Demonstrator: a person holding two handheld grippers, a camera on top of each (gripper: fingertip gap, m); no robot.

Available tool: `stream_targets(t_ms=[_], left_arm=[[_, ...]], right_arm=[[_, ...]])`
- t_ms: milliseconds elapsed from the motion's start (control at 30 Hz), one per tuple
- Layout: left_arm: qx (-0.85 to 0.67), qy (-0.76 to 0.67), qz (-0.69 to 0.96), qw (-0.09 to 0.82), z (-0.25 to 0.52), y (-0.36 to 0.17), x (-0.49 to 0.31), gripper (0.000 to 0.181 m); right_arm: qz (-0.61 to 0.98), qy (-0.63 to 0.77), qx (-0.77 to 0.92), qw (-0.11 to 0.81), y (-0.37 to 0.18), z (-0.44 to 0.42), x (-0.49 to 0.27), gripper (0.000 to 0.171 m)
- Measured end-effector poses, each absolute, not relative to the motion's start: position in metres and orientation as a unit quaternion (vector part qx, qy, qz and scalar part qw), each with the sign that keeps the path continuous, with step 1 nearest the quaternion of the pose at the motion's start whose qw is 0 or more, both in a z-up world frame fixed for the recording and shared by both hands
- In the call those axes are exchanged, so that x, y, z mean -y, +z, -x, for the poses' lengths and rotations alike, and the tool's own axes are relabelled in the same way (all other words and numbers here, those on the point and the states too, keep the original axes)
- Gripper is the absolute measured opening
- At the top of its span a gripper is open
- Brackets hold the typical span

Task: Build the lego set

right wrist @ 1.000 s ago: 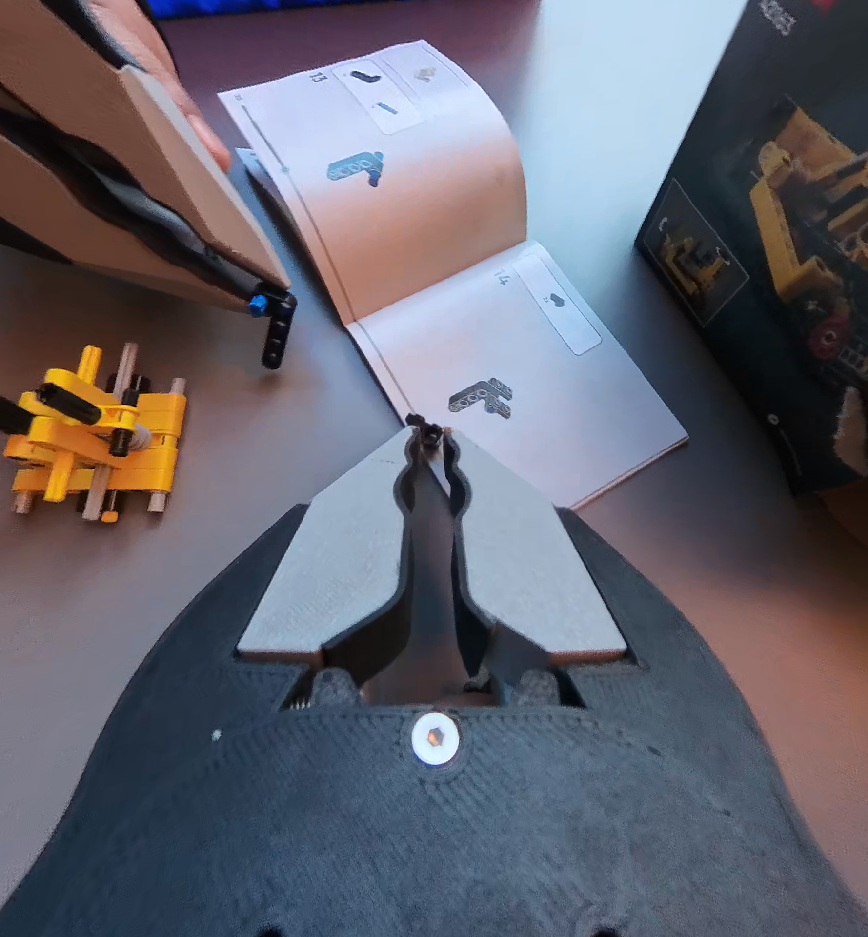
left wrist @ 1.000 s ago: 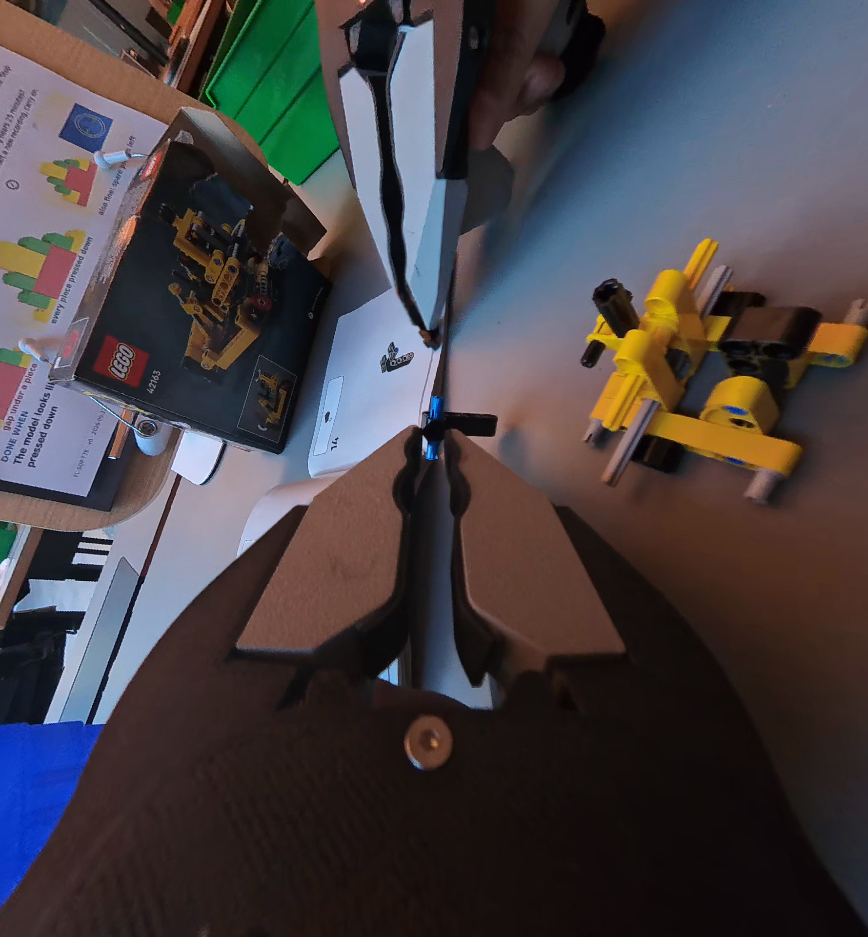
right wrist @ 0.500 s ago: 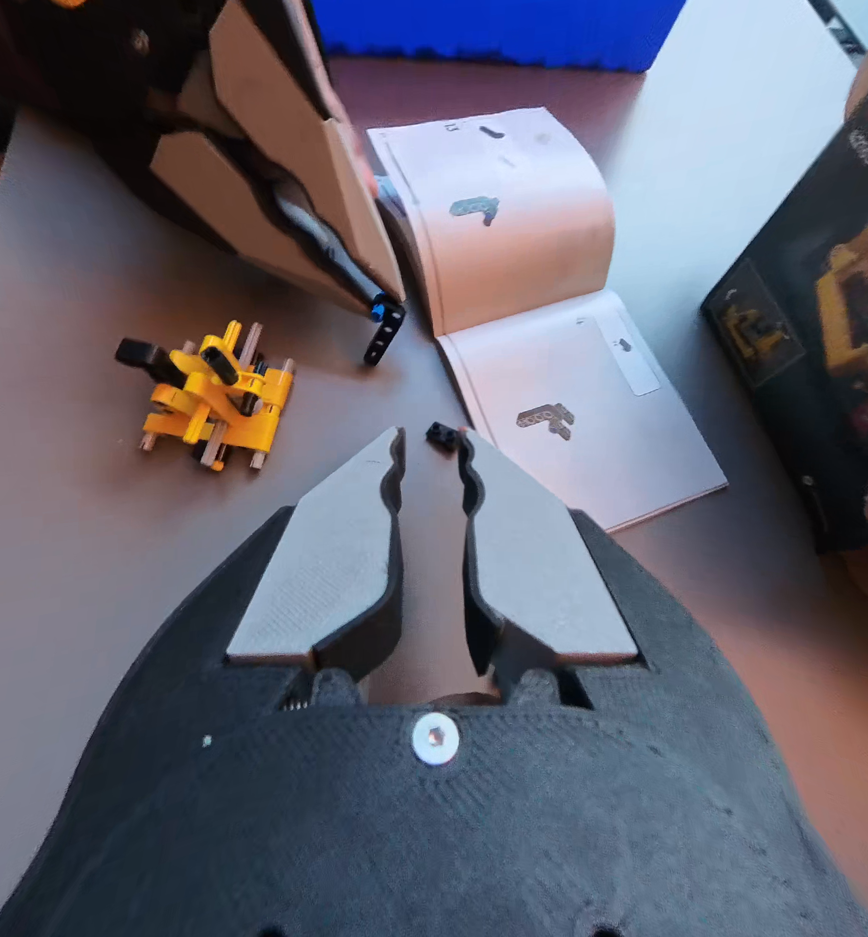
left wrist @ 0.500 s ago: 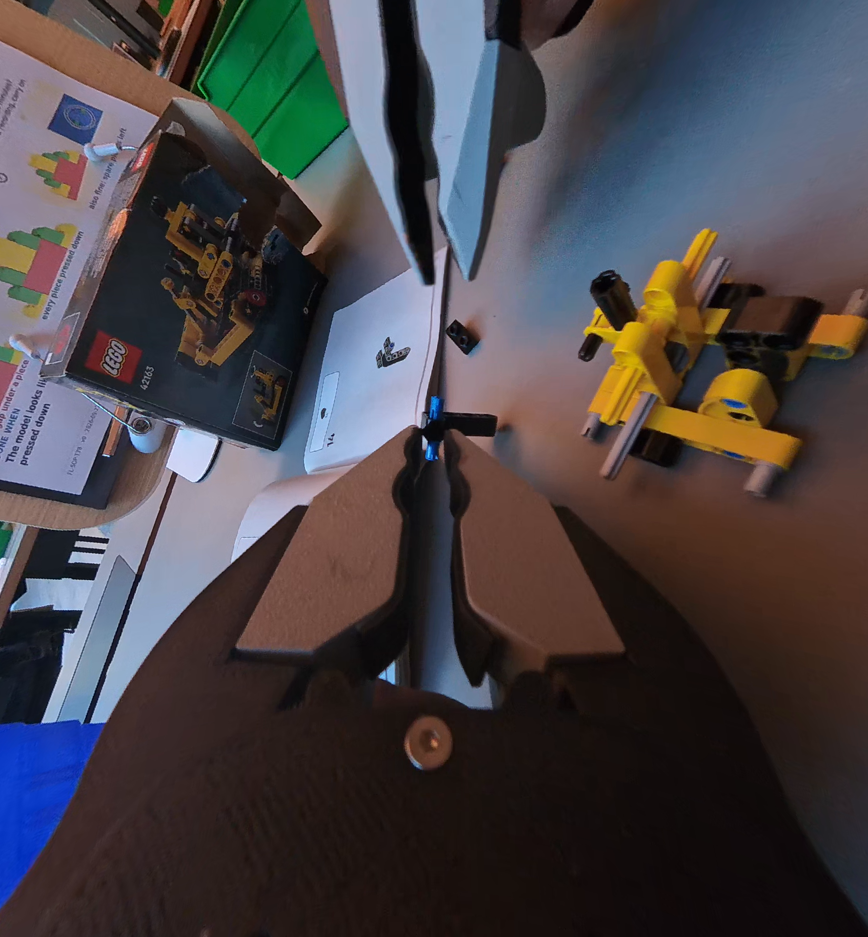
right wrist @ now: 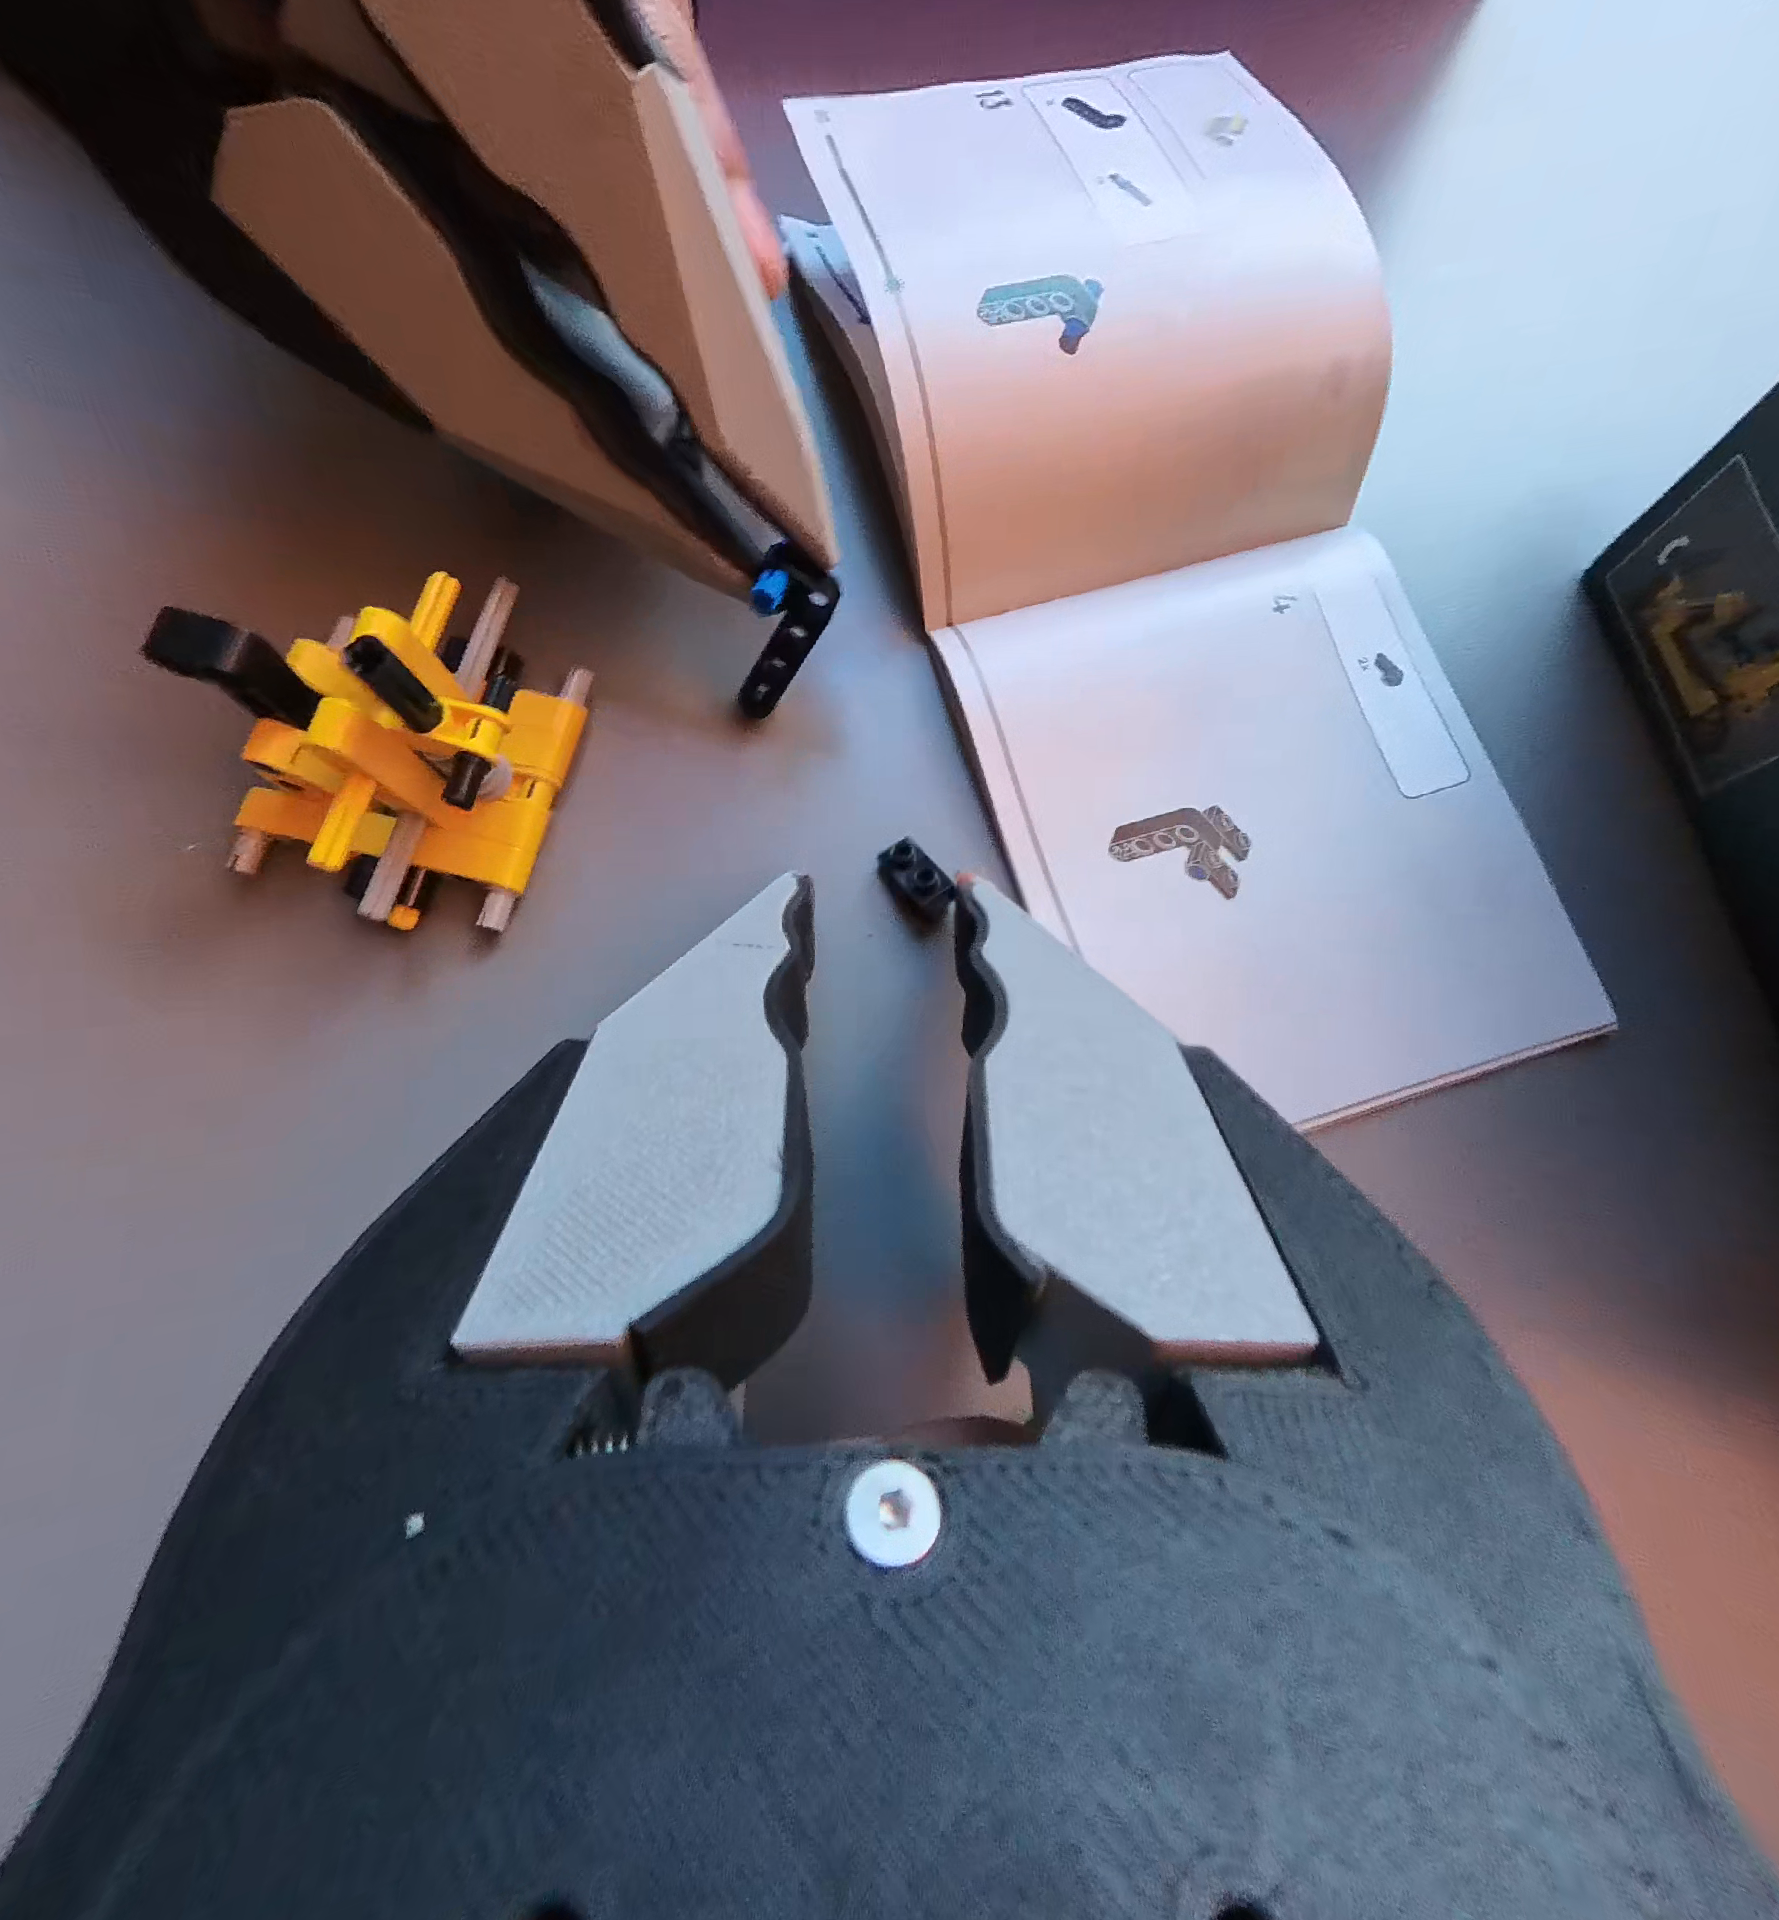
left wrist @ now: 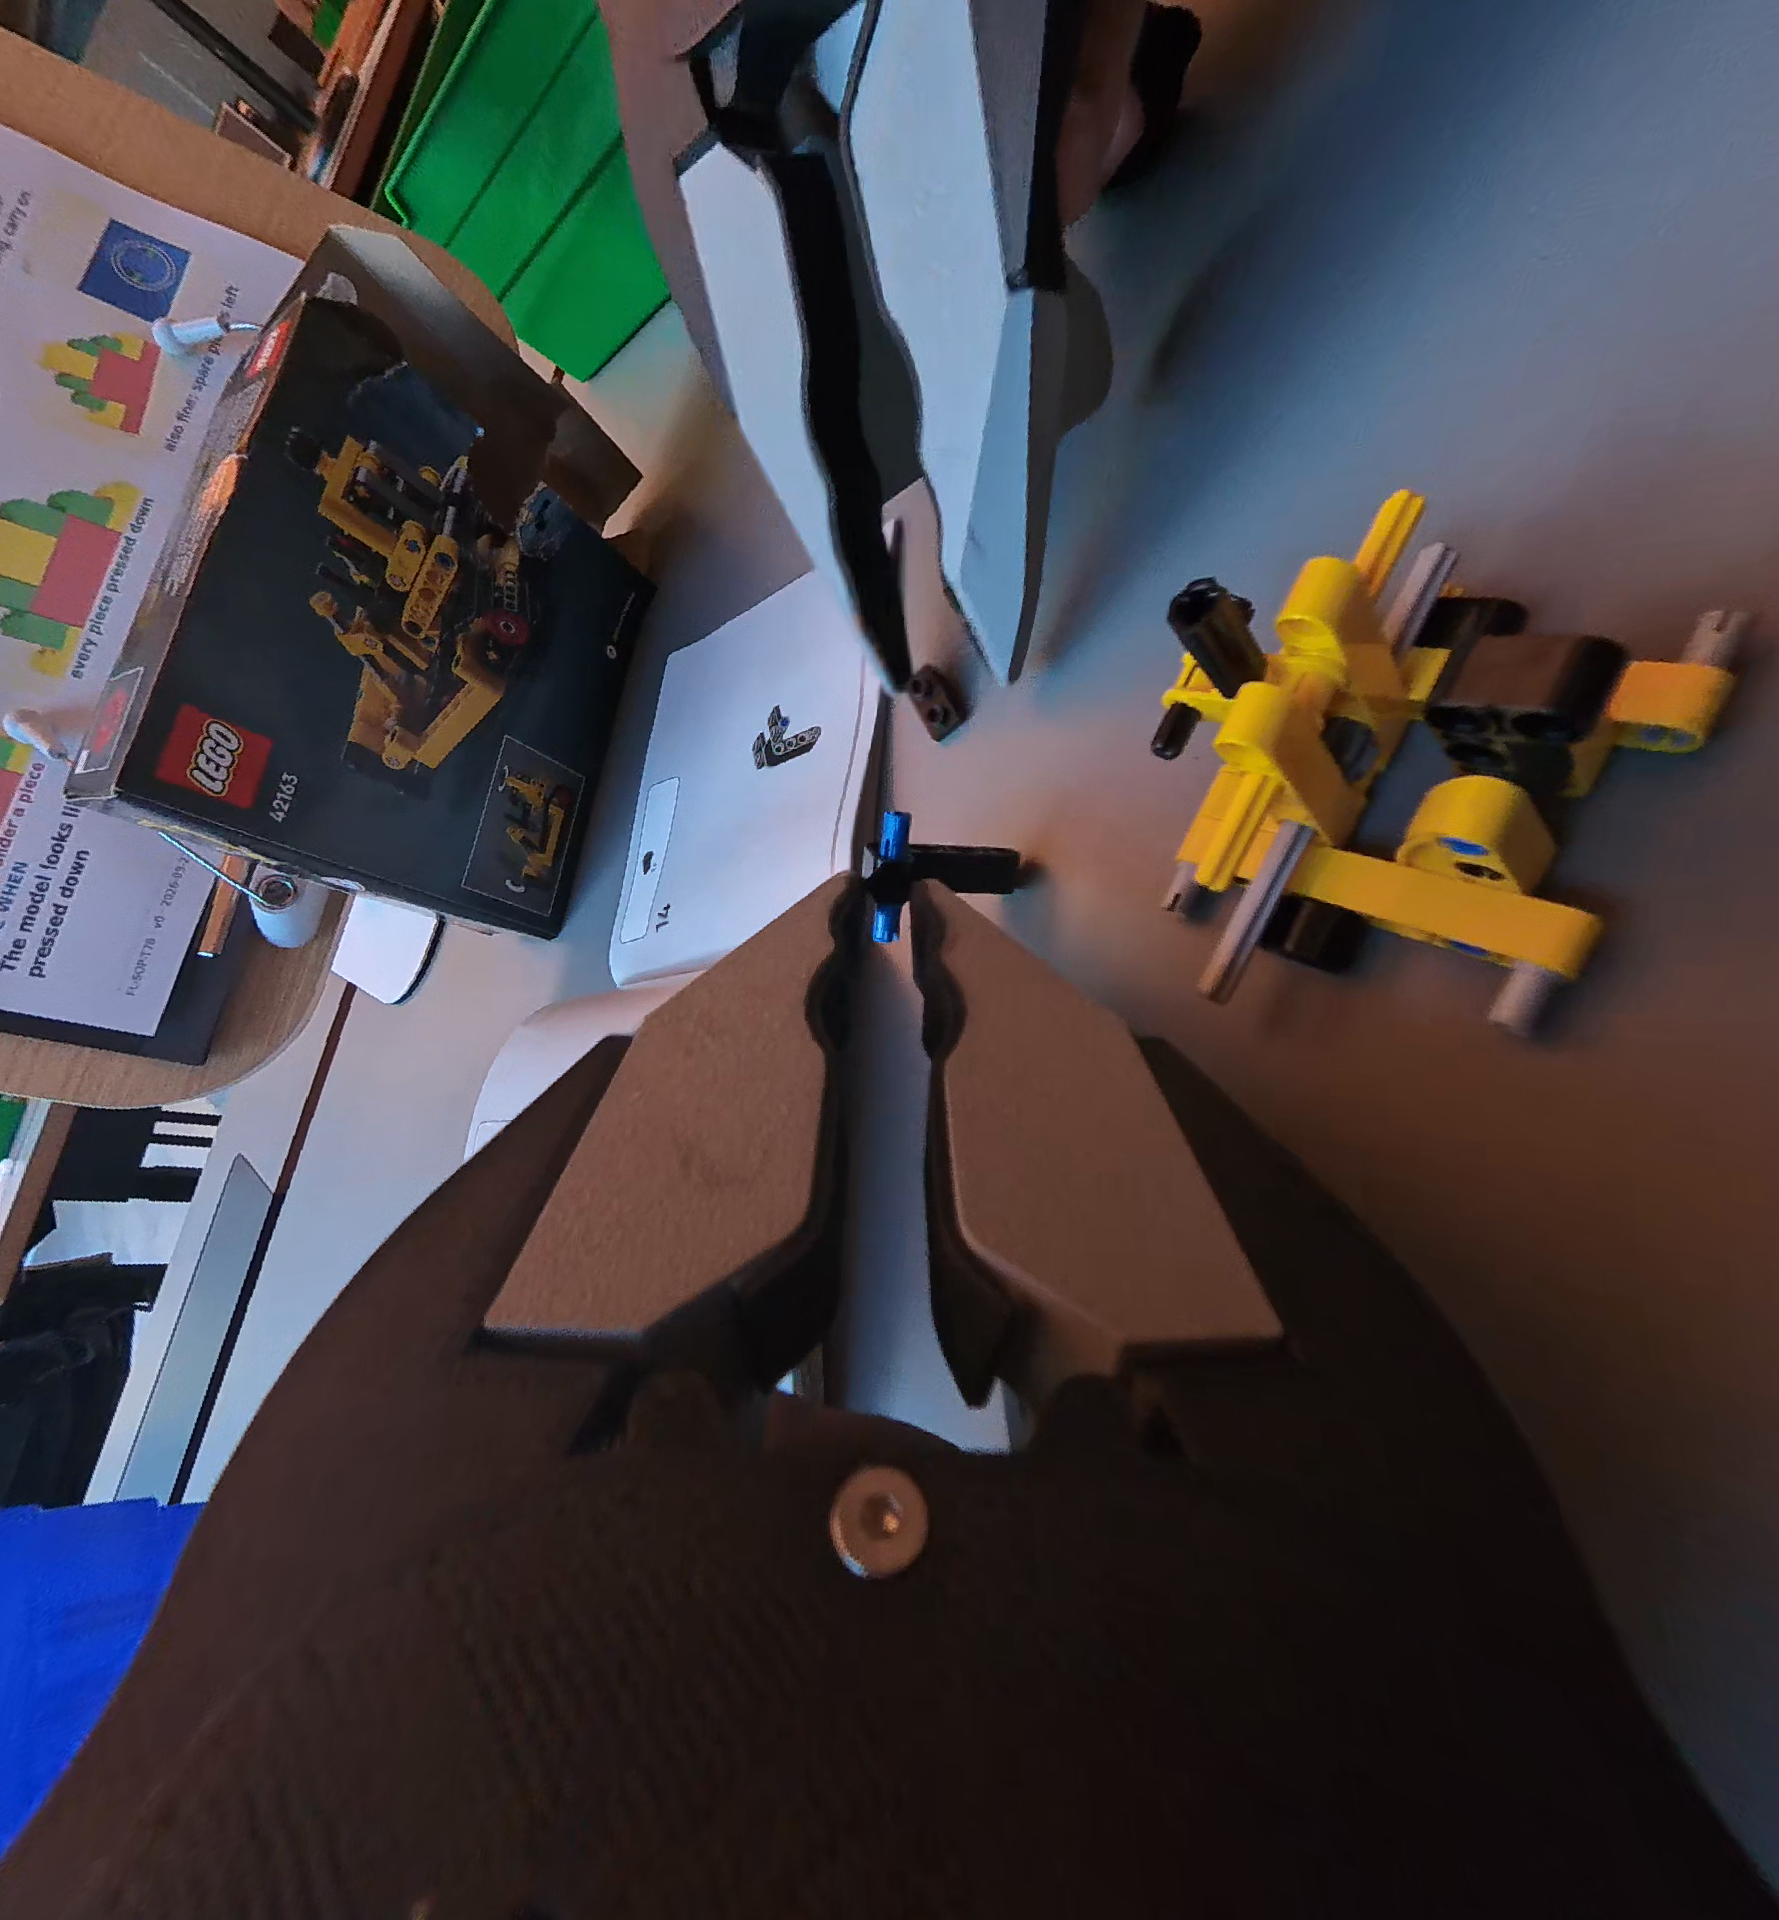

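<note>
Right hand-held gripper now spread, small black piece dropped on grey table; left hand-held gripper clenches blue-pinned black beam.

Count was 2 grippers (left gripper, right gripper), 1 yellow lego assembly, 1 black angled beam carrying 1 blue pin, 1 loose small black connector, 1 open instruction booklet, 1 lego box, 1 printed instruction sheet.
</note>
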State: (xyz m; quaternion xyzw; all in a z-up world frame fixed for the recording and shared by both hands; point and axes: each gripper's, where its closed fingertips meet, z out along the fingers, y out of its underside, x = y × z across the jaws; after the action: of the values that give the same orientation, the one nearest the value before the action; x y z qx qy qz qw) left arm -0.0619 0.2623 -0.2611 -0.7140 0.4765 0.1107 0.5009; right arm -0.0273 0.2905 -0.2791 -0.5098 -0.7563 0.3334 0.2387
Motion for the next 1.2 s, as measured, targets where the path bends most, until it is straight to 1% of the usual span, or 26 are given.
stream_targets(t_ms=[100, 300, 367, 433, 467, 533, 633, 800, 933, 1067, 1200], left_arm=[[-0.472, 0.113, 0.716, 0.501, 0.065, -0.261, -0.264, 0.006], [-0.475, 0.12, 0.714, 0.5, 0.066, -0.261, -0.264, 0.005], [-0.477, 0.122, 0.713, 0.5, 0.066, -0.261, -0.263, 0.005], [-0.477, 0.121, 0.713, 0.5, 0.066, -0.261, -0.263, 0.006], [-0.476, 0.121, 0.713, 0.5, 0.066, -0.26, -0.263, 0.006], [-0.475, 0.122, 0.713, 0.501, 0.067, -0.26, -0.263, 0.005], [-0.476, 0.123, 0.712, 0.502, 0.067, -0.259, -0.263, 0.005], [-0.479, 0.128, 0.708, 0.502, 0.067, -0.26, -0.263, 0.005], [-0.491, 0.166, 0.694, 0.5, 0.07, -0.261, -0.266, 0.005], [-0.514, 0.233, 0.663, 0.492, 0.077, -0.261, -0.27, 0.005], [-0.516, 0.254, 0.642, 0.508, 0.075, -0.252, -0.271, 0.005]], right_arm=[[0.5, 0.347, 0.763, 0.218, -0.277, 0.018, -0.283, 0.021], [0.512, 0.348, 0.75, 0.233, -0.273, 0.02, -0.29, 0.022], [0.518, 0.344, 0.751, 0.223, -0.278, 0.02, -0.29, 0.021], [0.511, 0.342, 0.759, 0.213, -0.282, 0.019, -0.285, 0.019], [0.502, 0.345, 0.765, 0.208, -0.281, 0.017, -0.281, 0.016], [0.48, 0.357, 0.777, 0.196, -0.279, 0.014, -0.269, 0.016], [0.459, 0.369, 0.783, 0.202, -0.273, 0.013, -0.261, 0.016], [0.5, 0.359, 0.756, 0.22, -0.273, 0.018, -0.28, 0.016], [0.528, 0.357, 0.738, 0.222, -0.274, 0.022, -0.288, 0.016], [0.528, 0.359, 0.741, 0.208, -0.275, 0.022, -0.279, 0.017], [0.539, 0.348, 0.739, 0.207, -0.28, 0.024, -0.28, 0.019]])
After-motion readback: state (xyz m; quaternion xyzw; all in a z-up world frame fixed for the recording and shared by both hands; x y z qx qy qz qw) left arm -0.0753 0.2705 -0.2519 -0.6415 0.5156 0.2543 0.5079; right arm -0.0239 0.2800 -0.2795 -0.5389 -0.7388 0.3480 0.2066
